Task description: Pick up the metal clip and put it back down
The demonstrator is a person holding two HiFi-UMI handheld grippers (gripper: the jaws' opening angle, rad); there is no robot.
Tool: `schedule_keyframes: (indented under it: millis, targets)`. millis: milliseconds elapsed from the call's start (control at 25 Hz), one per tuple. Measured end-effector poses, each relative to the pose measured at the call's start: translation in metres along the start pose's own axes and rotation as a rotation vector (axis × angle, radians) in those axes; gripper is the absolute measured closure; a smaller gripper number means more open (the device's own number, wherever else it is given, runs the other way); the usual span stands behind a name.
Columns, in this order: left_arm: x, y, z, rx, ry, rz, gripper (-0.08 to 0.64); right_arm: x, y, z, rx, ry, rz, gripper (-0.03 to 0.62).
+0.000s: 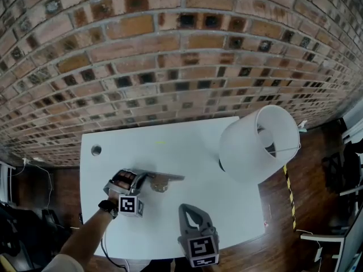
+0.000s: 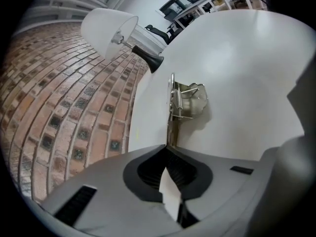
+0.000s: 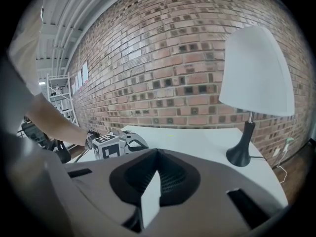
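The metal clip (image 1: 163,181) is a spring clamp with a long flat handle, near the front left of the white table (image 1: 187,140). My left gripper (image 1: 145,178) is shut on the tail of that handle. In the left gripper view the clip (image 2: 183,100) sticks straight out from the closed jaw tips of the left gripper (image 2: 167,146), spring and loops at its far end, casting a shadow on the table. Whether it touches the tabletop I cannot tell. My right gripper (image 1: 188,208) hovers at the front edge, shut and empty; the right gripper (image 3: 157,151) points over the table toward the wall.
A lamp (image 1: 258,143) with a white shade and black base stands at the table's right side. A round cable hole (image 1: 96,150) sits at the back left corner. A brick wall (image 1: 170,50) runs behind the table. Wooden floor lies to the right.
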State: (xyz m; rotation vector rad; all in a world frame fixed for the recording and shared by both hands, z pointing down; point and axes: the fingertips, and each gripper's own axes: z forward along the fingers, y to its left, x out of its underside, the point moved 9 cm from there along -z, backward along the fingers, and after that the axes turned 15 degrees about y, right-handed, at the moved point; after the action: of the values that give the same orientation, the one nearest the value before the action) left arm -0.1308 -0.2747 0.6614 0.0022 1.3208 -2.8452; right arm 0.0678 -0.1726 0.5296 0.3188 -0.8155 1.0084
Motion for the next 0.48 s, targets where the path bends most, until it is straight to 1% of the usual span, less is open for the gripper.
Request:
schedule_keyframes:
  millis: [120, 240, 280, 400, 480]
  targets:
    - [-0.0001, 0.0007, -0.0016, 0.028, 0.002, -0.071, 0.540, 0.0018, -0.0036, -0.0007, 0.011, -0.009, -0.003, 0.609]
    - [-0.0012, 0.0032, -0.0074, 0.078, -0.004, -0.157, 0.538, 0.0012, -0.0069, -0.0022, 0.018, -0.013, -0.004, 0.609]
    - [-0.0008, 0.0038, -0.0086, 0.081, -0.007, -0.181, 0.537, 0.0012, -0.0076, -0.0027, 0.020, -0.014, -0.004, 0.609]
    - [0.0041, 0.0022, -0.0070, 0.044, -0.018, -0.219, 0.537, 0.0005, -0.0085, -0.0044, 0.022, -0.016, -0.004, 0.609]
    - [0.0057, 0.0051, -0.0090, 0.035, -0.020, -0.254, 0.537, -0.0005, -0.0075, -0.0054, 0.022, -0.019, -0.006, 0.609]
